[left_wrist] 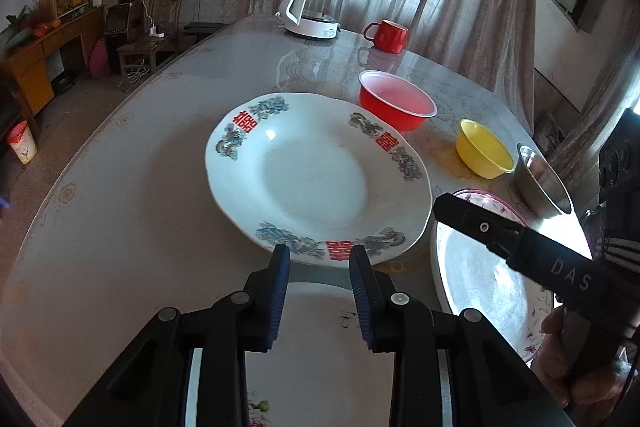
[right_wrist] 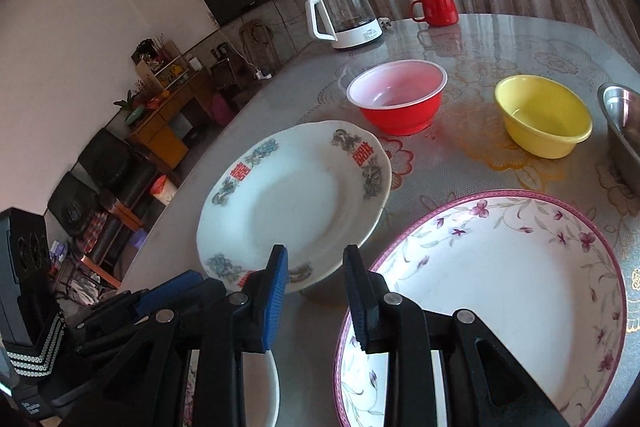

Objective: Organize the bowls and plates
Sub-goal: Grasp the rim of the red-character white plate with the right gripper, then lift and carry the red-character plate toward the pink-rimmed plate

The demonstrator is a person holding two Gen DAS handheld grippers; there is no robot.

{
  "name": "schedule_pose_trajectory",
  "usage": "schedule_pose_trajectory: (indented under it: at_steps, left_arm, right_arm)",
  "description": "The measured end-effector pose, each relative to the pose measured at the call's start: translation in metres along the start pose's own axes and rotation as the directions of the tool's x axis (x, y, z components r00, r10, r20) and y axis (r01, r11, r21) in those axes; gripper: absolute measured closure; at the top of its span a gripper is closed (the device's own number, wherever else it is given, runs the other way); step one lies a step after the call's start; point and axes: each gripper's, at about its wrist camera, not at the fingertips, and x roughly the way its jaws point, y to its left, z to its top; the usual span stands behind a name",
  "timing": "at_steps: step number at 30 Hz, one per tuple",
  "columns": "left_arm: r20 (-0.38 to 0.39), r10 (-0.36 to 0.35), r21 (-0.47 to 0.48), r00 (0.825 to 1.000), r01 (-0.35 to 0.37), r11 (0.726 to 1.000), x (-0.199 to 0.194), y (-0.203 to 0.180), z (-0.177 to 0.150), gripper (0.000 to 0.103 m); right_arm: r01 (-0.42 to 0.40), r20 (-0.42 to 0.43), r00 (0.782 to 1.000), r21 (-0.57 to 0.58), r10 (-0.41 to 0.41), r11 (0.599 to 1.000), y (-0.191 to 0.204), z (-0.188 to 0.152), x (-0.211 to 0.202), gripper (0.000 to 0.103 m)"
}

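Observation:
A white plate with red characters and blue flowers (left_wrist: 316, 179) lies on the table in the left wrist view; it also shows in the right wrist view (right_wrist: 292, 203). My left gripper (left_wrist: 319, 259) is open at its near rim, empty. A pink-rimmed floral plate (right_wrist: 500, 279) lies to the right, also in the left wrist view (left_wrist: 476, 267). My right gripper (right_wrist: 315, 263) is open and empty, between the two plates; its body crosses the left wrist view (left_wrist: 520, 247). Behind stand a red bowl (right_wrist: 398, 99), a yellow bowl (right_wrist: 544, 115) and a steel bowl (right_wrist: 622, 123).
A white plate (left_wrist: 320, 327) lies under my left gripper; part of it shows in the right wrist view (right_wrist: 260, 387). A glass kettle (left_wrist: 316, 7) and a red mug (left_wrist: 388, 35) stand at the table's far side. The table edge (left_wrist: 80, 163) curves along the left.

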Motion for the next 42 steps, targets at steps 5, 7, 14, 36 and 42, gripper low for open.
schedule_pose_trajectory:
  at_steps: [5, 7, 14, 36, 42]
  left_arm:
    - [0.003, 0.021, -0.051, 1.000, -0.020, 0.998, -0.001, 0.024, 0.003, 0.069]
    - [0.003, 0.029, -0.069, 1.000, -0.029, 0.997, 0.000, 0.035, 0.006, 0.069]
    - [0.005, 0.061, -0.105, 0.998, -0.060, 0.993, 0.007, 0.066, 0.023, 0.066]
    - [-0.083, -0.042, -0.222, 0.996, 0.022, 0.975, 0.063, 0.122, 0.065, 0.063]
    - [-0.063, -0.046, -0.175, 0.997, 0.035, 0.984, 0.073, 0.118, 0.078, 0.074]
  right_arm:
    - [-0.019, 0.006, 1.000, 0.026, 0.019, 0.999, -0.002, 0.011, 0.005, 0.075]
    - [-0.012, 0.002, 1.000, 0.020, 0.012, 1.000, -0.003, 0.016, 0.008, 0.075]
    - [0.049, -0.003, 0.999, 0.023, -0.049, 0.999, -0.011, 0.036, 0.021, 0.075]
    - [0.082, -0.124, 0.990, 0.067, -0.073, 0.994, -0.047, 0.063, 0.078, 0.078]
    - [0.063, -0.140, 0.989, 0.067, -0.053, 0.996, -0.045, 0.061, 0.088, 0.081]
